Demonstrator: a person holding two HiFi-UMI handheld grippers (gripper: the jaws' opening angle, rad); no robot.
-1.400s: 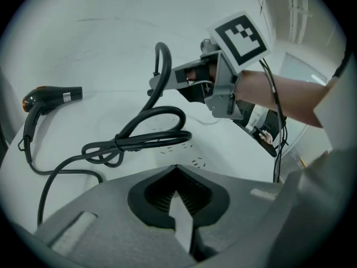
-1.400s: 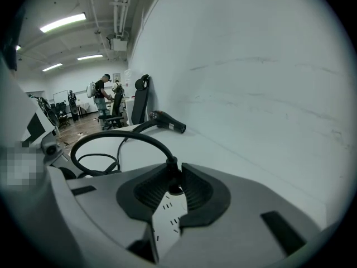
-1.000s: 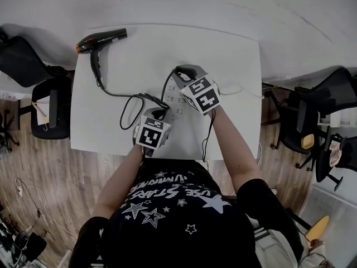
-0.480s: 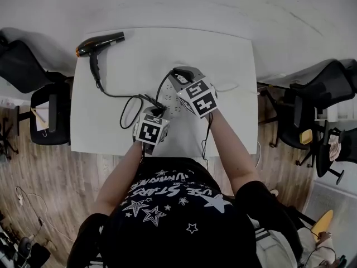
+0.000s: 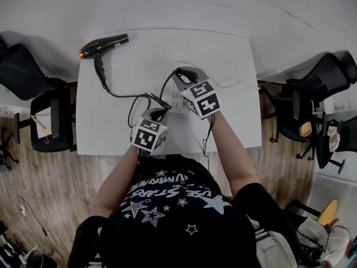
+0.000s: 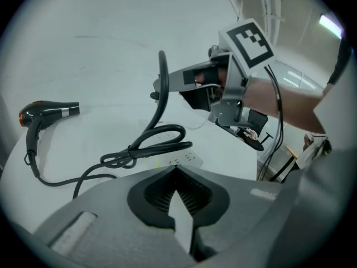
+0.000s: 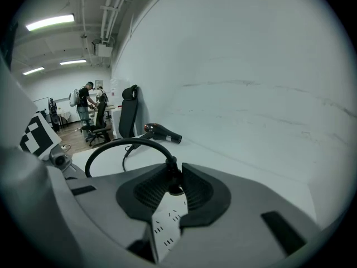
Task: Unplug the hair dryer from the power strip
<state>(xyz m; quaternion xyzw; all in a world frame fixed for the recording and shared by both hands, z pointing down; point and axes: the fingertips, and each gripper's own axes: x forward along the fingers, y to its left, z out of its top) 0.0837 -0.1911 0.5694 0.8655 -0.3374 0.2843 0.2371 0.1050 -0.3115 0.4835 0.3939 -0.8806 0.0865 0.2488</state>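
Hair dryer plug (image 7: 173,175) is what I'm after, so working outward from me. Closest in, my left gripper (image 6: 175,172) sits at the near end of the power strip (image 6: 182,159). Its jaws are together, and I can't make out anything pinched between them. It looks parked there to steady things rather than gripping.

Next out is the power strip itself, flat on the white tabletop (image 5: 223,60), with bare socket slots showing right under my other tool. Above the strip is my right gripper (image 7: 174,166), jaws clamped on the black plug where the cable (image 6: 131,151) comes arching out of it. In the left gripper view that gripper hangs clear above the strip, with the cable dropping away from it. By my reckoning the plug is already out of its socket, though I can't see the pins. If so, what's left is to set the plug down on the tabletop and let go.

Just left of the strip the cable lies in a bundled loop, then trails off. At the far left corner from the strip lies the hair dryer (image 5: 104,44), on its side and well apart from both tools.

Count: one dryer, one black cable, one plug, one power strip, two grippers.
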